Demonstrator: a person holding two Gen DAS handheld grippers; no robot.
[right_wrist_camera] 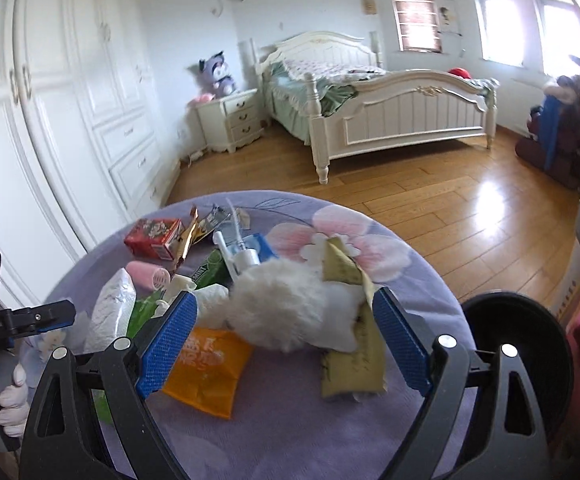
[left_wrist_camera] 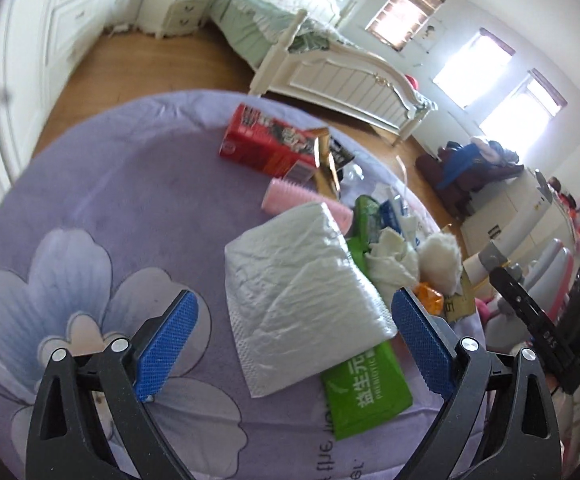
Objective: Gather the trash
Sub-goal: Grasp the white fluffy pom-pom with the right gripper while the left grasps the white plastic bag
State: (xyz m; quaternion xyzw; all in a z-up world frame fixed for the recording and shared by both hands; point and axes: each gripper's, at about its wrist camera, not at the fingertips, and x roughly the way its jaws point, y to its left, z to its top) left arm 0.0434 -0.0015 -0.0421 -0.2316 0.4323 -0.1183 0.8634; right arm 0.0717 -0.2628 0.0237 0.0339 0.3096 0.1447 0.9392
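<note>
The left gripper (left_wrist_camera: 294, 344) stands spread wide with nothing between its pads, poised over the crumpled white packet (left_wrist_camera: 302, 276) lying just ahead of it, on top of a green pouch (left_wrist_camera: 366, 384). The right gripper (right_wrist_camera: 286, 340) is likewise wide open and empty, an orange wrapper (right_wrist_camera: 206, 368) just ahead of its left pad, white fluff (right_wrist_camera: 290, 308) and an olive sachet (right_wrist_camera: 350, 364) lying between its tips. Farther off sit a pink roller (right_wrist_camera: 146, 276) and a red box (right_wrist_camera: 152, 238); the litter is heaped on the lilac tablecloth (right_wrist_camera: 290, 432), likely for easy picking, a dark bin (right_wrist_camera: 518, 356) just right.

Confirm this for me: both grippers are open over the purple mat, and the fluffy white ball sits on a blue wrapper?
Not quite. The fluffy white ball sits partly on an orange wrapper, not a blue one; the right wrist view shows it. Both the left gripper and right gripper are open over the purple mat.
</note>
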